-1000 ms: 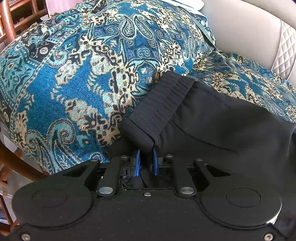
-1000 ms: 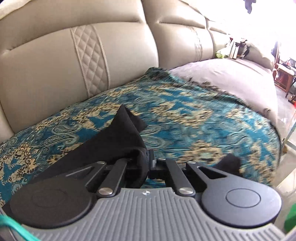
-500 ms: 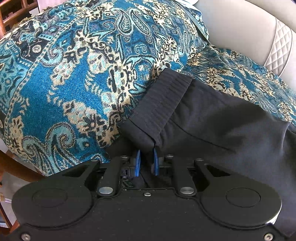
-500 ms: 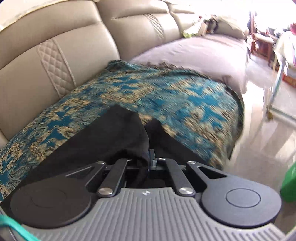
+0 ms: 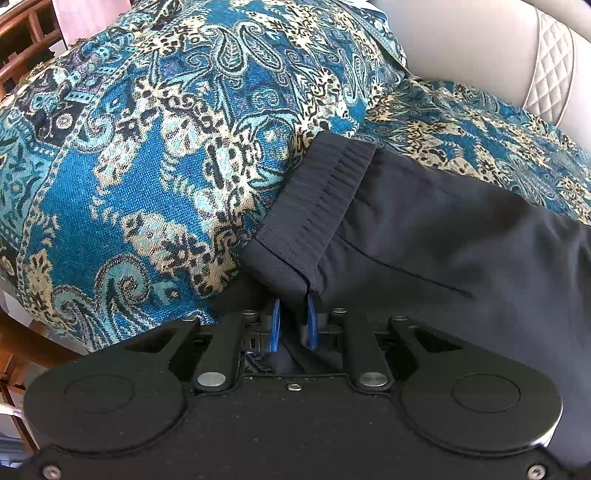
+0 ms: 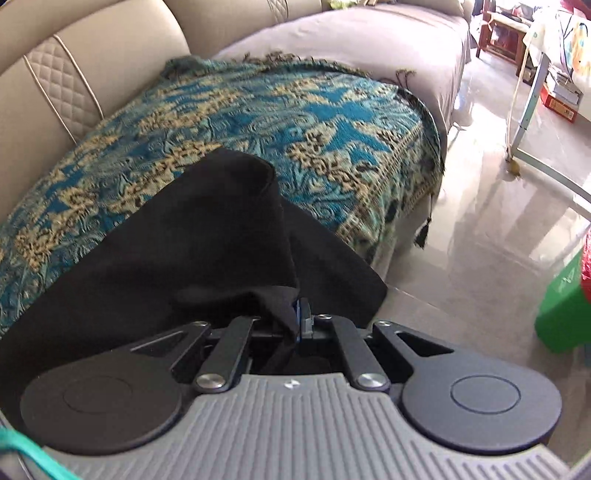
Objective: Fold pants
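Observation:
Black pants (image 5: 443, 236) lie on a blue paisley throw (image 5: 147, 166) over a sofa. In the left wrist view the ribbed waistband (image 5: 325, 199) runs up from my left gripper (image 5: 293, 326), whose blue pads are shut on the waistband's near corner. In the right wrist view a bunched fold of the pants (image 6: 207, 236) rises in front of my right gripper (image 6: 297, 317), which is shut on the dark cloth. A lower layer of the pants hangs past the throw's (image 6: 295, 122) front edge.
The beige leather sofa back (image 6: 92, 55) stands behind the throw. Shiny tiled floor (image 6: 480, 240) lies to the right, with a green box (image 6: 561, 314) and a white table leg (image 6: 524, 107). A wooden chair frame (image 5: 22, 33) shows at far left.
My right gripper has carried its pants fabric toward the sofa's front edge, and its view has swung to show the floor. The left gripper keeps its hold in place.

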Available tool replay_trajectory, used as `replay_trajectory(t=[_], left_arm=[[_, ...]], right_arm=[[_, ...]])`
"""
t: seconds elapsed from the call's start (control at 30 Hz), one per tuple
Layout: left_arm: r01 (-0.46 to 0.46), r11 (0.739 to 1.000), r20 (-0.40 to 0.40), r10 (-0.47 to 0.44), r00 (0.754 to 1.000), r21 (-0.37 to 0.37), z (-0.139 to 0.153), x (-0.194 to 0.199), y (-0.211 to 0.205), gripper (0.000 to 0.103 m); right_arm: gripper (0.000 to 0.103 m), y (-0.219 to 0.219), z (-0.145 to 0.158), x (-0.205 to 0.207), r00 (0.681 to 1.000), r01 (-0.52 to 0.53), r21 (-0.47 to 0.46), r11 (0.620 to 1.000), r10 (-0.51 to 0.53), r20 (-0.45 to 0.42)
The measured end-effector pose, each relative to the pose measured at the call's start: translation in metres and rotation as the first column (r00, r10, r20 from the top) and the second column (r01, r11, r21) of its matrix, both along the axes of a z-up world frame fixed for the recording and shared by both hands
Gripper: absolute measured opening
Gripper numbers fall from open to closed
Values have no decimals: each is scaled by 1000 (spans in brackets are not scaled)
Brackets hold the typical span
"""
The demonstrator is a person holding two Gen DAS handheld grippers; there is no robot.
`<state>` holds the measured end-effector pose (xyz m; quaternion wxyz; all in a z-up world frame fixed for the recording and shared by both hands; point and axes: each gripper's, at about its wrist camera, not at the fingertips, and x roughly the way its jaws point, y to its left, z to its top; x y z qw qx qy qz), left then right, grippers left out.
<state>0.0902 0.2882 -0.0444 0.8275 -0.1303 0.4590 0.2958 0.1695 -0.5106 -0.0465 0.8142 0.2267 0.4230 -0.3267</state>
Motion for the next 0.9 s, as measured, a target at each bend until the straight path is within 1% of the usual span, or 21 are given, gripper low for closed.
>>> replay_trajectory(t=[0.07, 0.2, 0.3, 0.4, 0.43, 0.47, 0.53, 0.57, 0.6, 0.67, 0.7, 0.73, 0.77, 0.83, 0.9], left_arm=[[4, 1000, -4, -4, 1000, 2, 0, 0, 0, 16], [11, 1000, -13, -11, 1000, 12, 0, 0, 0, 16], [21, 1000, -19, -21, 1000, 17, 0, 0, 1, 16], [30, 999, -24, -29, 999, 25, -1, 0, 0, 16], [32, 999, -26, -31, 999, 28, -1, 1, 0, 16], [34, 999, -28, -33, 999, 32, -1, 1, 0, 16], [35, 999, -29, -34, 999, 37, -1, 2, -1, 16], [36, 999, -31, -35, 999, 40, 0, 1, -1, 17], [40, 998, -30, -38, 999, 45, 1, 1, -2, 19], [59, 997, -9, -59, 998, 44, 7, -2, -6, 26], [74, 996, 7, -75, 997, 38, 11, -5, -10, 30], [91, 995, 22, -92, 996, 32, 16, -6, -12, 39], [107, 994, 40, -108, 993, 27, 21, -8, -15, 44], [134, 991, 72, -136, 988, 30, 33, -9, -23, 46], [164, 986, 105, -167, 980, 34, 45, -6, -32, 54]], right_arm=[[9, -1, 0, 0, 1000, -3, 7, 1000, 3, -19], [9, -6, 0, -1, 998, 13, -13, 1000, -14, -64], [9, -12, -1, -7, 997, 29, 6, 1000, -29, -72], [9, -15, -5, -10, 996, 24, 18, 1000, -23, -87], [13, -16, -8, -10, 996, 16, 20, 1000, -14, -92], [23, -16, -10, -9, 995, 8, 17, 1000, -6, -101], [36, -16, -14, -8, 993, -1, 2, 1000, 1, -118], [42, -16, -14, -8, 992, -9, -3, 1000, 8, -122], [44, -16, -14, -8, 992, -12, -8, 1000, 11, -123], [62, -16, -8, -7, 992, -10, -31, 999, 6, -123], [64, -17, -4, -7, 993, -13, -42, 999, 8, -119], [68, -16, 1, -6, 993, -20, -52, 998, 14, -113], [70, -16, 6, -5, 994, -25, -59, 998, 19, -110], [75, -15, 17, -2, 996, -15, -74, 997, 8, -93], [77, -14, 27, 4, 998, -7, -70, 998, 3, -66]])
